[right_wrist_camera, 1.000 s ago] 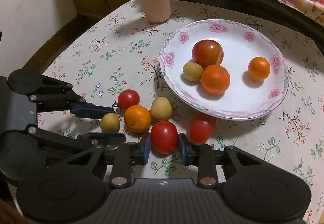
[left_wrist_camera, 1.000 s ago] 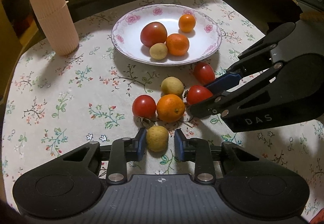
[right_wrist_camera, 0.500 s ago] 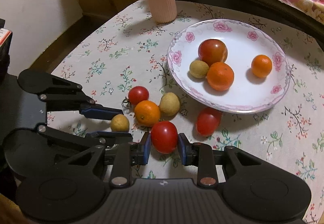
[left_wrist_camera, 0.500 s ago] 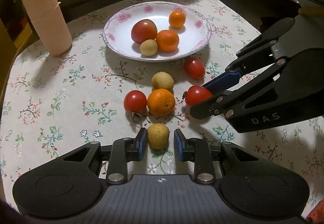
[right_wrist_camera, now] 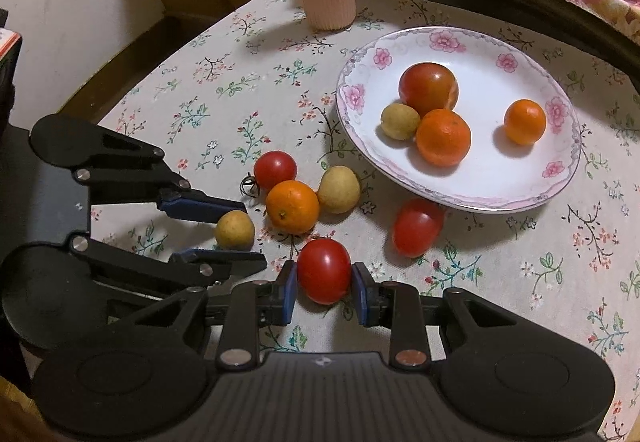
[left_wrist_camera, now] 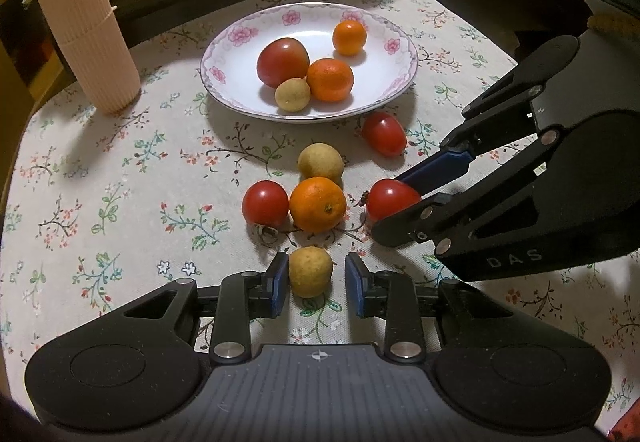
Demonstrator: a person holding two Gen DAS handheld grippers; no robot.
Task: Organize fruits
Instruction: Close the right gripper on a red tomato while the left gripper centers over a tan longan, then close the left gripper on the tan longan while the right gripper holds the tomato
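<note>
Two grippers work: the right gripper point(right_wrist_camera: 324, 284) pinches a red tomato point(right_wrist_camera: 324, 271). The left gripper point(left_wrist_camera: 317, 280), jaws opening (right pad clear), straddles a yellow fruit point(left_wrist_camera: 310, 271).

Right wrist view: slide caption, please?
Right gripper clamps a red cherry tomato on the floral tablecloth, beside the flower-rimmed white plate.

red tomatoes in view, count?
4. One large on the plate at; one on the cloth just off the plate rim; one left of the loose orange; one between the right gripper's pads. None appear hidden.
</note>
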